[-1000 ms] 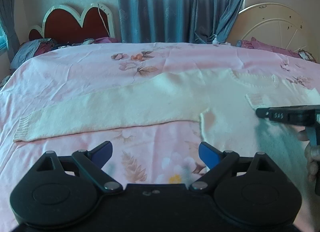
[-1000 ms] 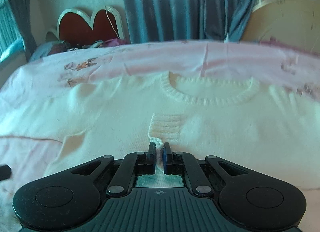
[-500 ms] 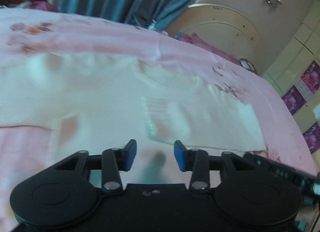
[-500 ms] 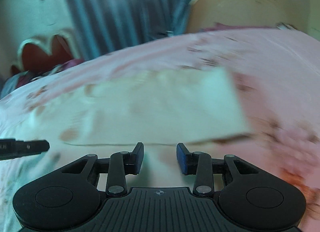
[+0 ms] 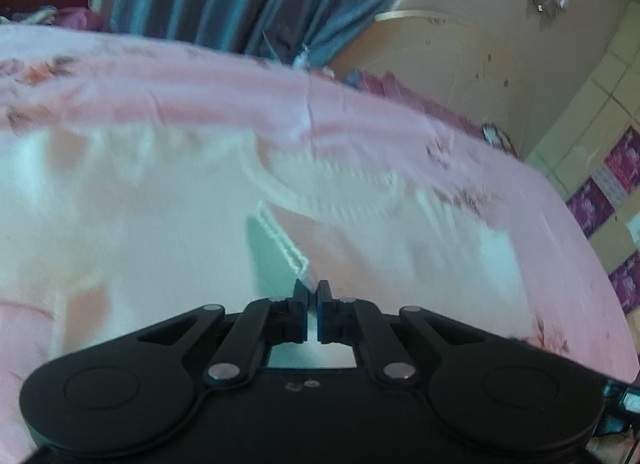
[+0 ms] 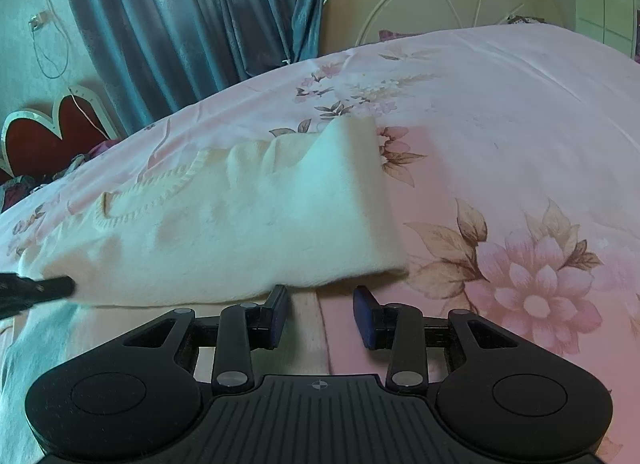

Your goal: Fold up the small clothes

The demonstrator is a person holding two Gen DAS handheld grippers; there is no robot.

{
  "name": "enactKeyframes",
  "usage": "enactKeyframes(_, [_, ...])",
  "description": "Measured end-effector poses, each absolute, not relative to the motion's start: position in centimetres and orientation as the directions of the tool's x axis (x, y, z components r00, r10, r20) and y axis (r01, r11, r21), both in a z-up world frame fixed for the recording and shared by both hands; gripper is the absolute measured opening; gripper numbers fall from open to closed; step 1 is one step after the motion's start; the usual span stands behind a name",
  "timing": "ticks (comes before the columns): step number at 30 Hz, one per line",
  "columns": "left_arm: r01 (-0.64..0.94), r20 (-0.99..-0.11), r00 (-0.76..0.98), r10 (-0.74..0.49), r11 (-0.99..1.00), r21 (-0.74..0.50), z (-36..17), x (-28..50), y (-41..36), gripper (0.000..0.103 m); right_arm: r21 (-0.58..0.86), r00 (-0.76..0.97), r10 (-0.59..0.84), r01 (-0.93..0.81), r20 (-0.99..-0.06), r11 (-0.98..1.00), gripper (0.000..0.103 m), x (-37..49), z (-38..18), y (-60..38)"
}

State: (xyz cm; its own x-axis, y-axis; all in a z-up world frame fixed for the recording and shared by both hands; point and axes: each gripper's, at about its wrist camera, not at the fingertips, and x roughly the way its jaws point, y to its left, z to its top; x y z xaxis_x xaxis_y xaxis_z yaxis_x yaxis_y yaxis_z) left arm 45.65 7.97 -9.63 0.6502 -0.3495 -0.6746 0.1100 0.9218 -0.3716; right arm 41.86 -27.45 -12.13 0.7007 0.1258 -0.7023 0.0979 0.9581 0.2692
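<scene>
Across the middle of both views, your cream sweater [image 6: 224, 232] lies on the pink floral bedspread [image 6: 520, 124], one sleeve already folded inward. Your left gripper [image 5: 313, 296], wide apart a second ago, has clamped onto the ribbed cuff [image 5: 286, 242] at lower centre. Your right gripper [image 6: 320, 314] has let that cuff go and hangs part-open, empty, beside the folded edge.

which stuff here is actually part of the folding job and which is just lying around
Part of the job:
- cream sweater, one side folded over
- its ribbed cuff, pinched in the left gripper
- right gripper, open, nothing between its fingers

Just lying about:
- pink floral bedspread
- blue curtain
- heart-shaped headboard
</scene>
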Motion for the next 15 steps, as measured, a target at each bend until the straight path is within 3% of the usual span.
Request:
enactKeyframes(6, [0.02, -0.699, 0.672, -0.246, 0.949, -0.315, -9.6, 45.5, 12.7, 0.004, 0.263, 0.702, 0.121, 0.098, -0.702, 0.96, 0.037, 41.9, -12.3, -27.5])
enactKeyframes(12, [0.008, -0.701, 0.676, -0.226, 0.954, -0.3, -9.9, 45.5, 13.6, 0.004, 0.242, 0.706, 0.104, 0.098, -0.7, 0.965, 0.037, 42.0, -12.0, -27.4])
enactKeyframes(13, [0.005, -0.701, 0.677, -0.227, 0.953, -0.304, -9.9, 45.6, 13.6, 0.004, 0.238, 0.707, 0.101, 0.097, -0.7, 0.966, 0.036, 42.1, -12.0, -27.4])
enactKeyframes(15, [0.004, -0.7, 0.676, -0.229, 0.951, -0.308, -10.0, 45.8, 13.8, 0.004, 0.235, 0.709, 0.1, 0.094, -0.698, 0.968, 0.015, 42.4, -12.0, -27.6])
